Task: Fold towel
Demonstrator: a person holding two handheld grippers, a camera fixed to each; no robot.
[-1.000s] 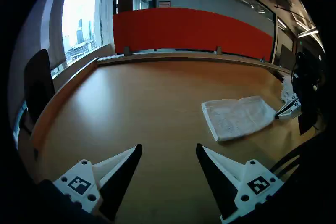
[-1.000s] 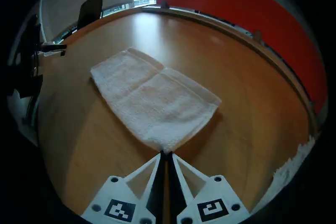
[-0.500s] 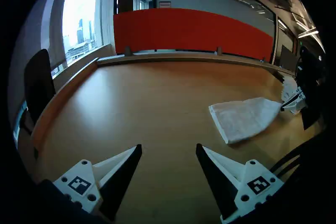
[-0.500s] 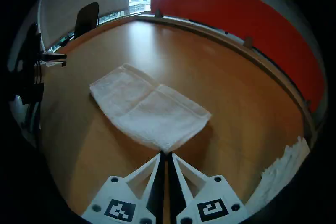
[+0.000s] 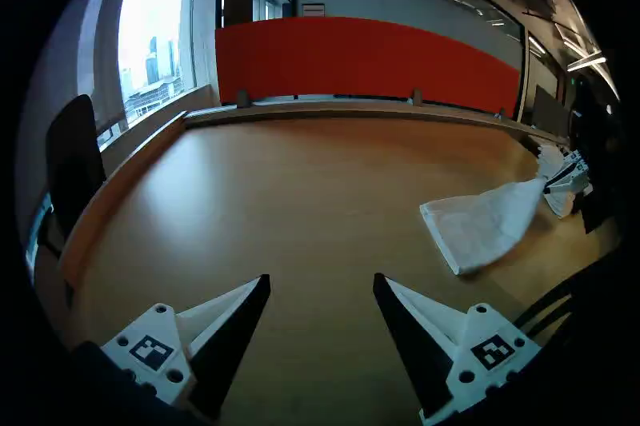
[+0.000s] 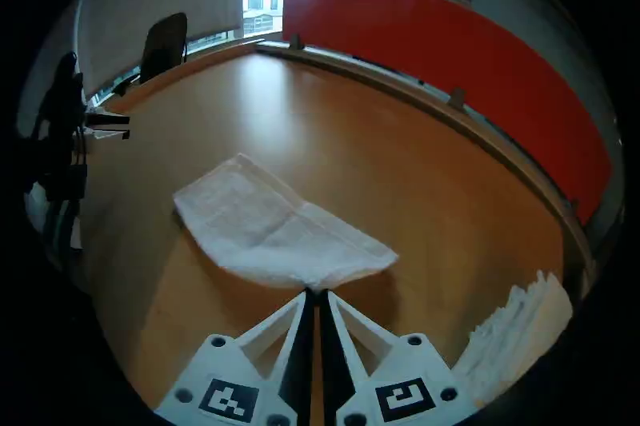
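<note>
Your towel [image 6: 272, 234] is white terry cloth, nubbly and matt, and soft enough that it drapes instead of creasing hard. The table [image 6: 448, 186] looks like wood or a wood-look laminate. It's smooth, with a soft satin sheen that picks up the window light. Your right gripper [image 6: 318, 292] and left gripper [image 5: 320, 278] both look like matt white plastic, with flat black faces on the inner sides of the fingers and printed black-and-white tags on top. The stack [image 6: 516, 330] looks like more white cloth, layered at the edges. The red divider [image 5: 360, 54] looks matt and even, no shine at all.
</note>
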